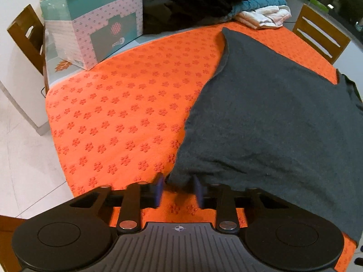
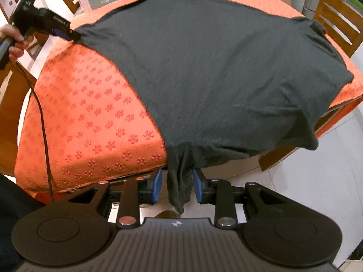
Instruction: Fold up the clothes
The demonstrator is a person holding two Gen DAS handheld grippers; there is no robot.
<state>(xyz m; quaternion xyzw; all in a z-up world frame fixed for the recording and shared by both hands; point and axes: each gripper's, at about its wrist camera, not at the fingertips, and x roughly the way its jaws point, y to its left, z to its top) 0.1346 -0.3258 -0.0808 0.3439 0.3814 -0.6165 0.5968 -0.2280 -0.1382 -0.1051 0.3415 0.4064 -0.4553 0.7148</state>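
While dark shirt (image 2: 204, 68) drapes orange mat (image 2: 90, 113), corners hang between parted jaws of both grippers, unclamped.

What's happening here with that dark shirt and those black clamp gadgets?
A person is folding laundry with a handheld two-finger gripper in each hand. A dark grey shirt lies spread on an orange patterned cloth over the table. The left gripper and the right gripper each have a bit of the shirt's edge between their open fingers, neither clamped shut. The right one's bunch hangs off the table edge. Folded clothes sit at the far end.
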